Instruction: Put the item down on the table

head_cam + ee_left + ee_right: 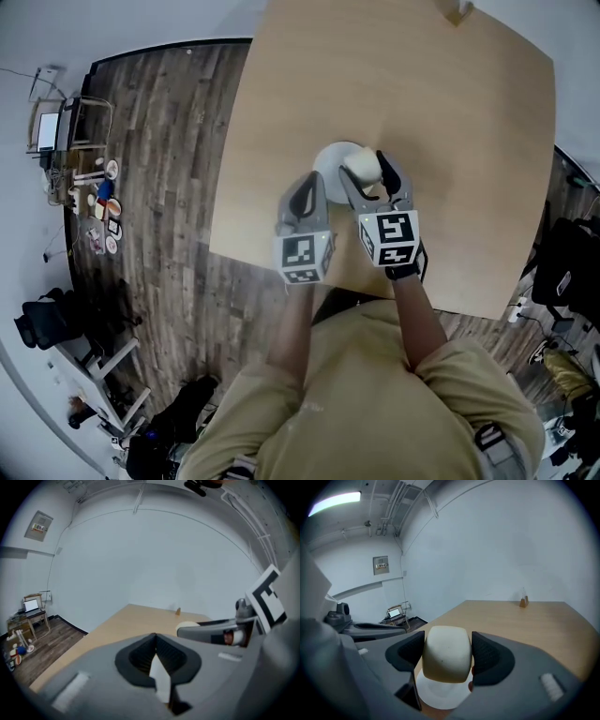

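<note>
A cream cup (361,167) sits between the pads of my right gripper (375,176), which is shut on it. In the right gripper view the cup (446,653) fills the gap between the jaws and hangs just over a white saucer (440,693). My left gripper (314,187) is shut on the saucer's (330,157) near left rim. In the left gripper view a thin white edge of the saucer (160,677) shows between the closed jaws. Both are over the wooden table (403,84), near its front edge. Whether the saucer rests on the table is unclear.
A small brown object (459,9) stands at the table's far edge. Left of the table lies wooden floor, with a laptop desk (30,606) and small clutter (103,202) by the wall. The person's body is close against the table's front edge.
</note>
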Tool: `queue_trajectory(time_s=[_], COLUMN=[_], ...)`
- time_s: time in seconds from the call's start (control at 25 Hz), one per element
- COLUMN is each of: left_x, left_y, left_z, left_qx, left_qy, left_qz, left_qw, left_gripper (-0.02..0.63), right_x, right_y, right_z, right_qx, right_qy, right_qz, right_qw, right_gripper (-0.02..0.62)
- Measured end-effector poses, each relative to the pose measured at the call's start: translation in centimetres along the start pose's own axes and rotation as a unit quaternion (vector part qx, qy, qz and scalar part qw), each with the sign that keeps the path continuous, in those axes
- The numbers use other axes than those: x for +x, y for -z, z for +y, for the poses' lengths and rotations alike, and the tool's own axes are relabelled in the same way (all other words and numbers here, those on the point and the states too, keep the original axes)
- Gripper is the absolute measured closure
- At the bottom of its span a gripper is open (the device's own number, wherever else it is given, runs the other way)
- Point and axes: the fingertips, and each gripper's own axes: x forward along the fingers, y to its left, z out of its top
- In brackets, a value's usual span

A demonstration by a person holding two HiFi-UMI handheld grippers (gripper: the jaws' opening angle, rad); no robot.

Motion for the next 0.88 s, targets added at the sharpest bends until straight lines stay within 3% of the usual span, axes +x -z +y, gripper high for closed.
queue_trajectory(time_s=[0.52,0.88], left_x=[1.1,0.2], left_y=[4.6,6.3], left_z=[3.6,4.2], left_qx=[-0.052,-0.064], left_qy=[-0.012,-0.031], left_qz=[0.021,0.039], left_qw=[0.9984,0.9967], left_gripper=[0.606,0.606], right_x=[5.6,6.7], right_y=[9.3,11.3], right_z=[0.9,0.9], right_qx=[-0.034,-0.055], right_qy=[-0.013,-0.008], right_qz=[0.106,0.141], right_qw=[0.994,0.988], right_gripper=[0.275,0.275])
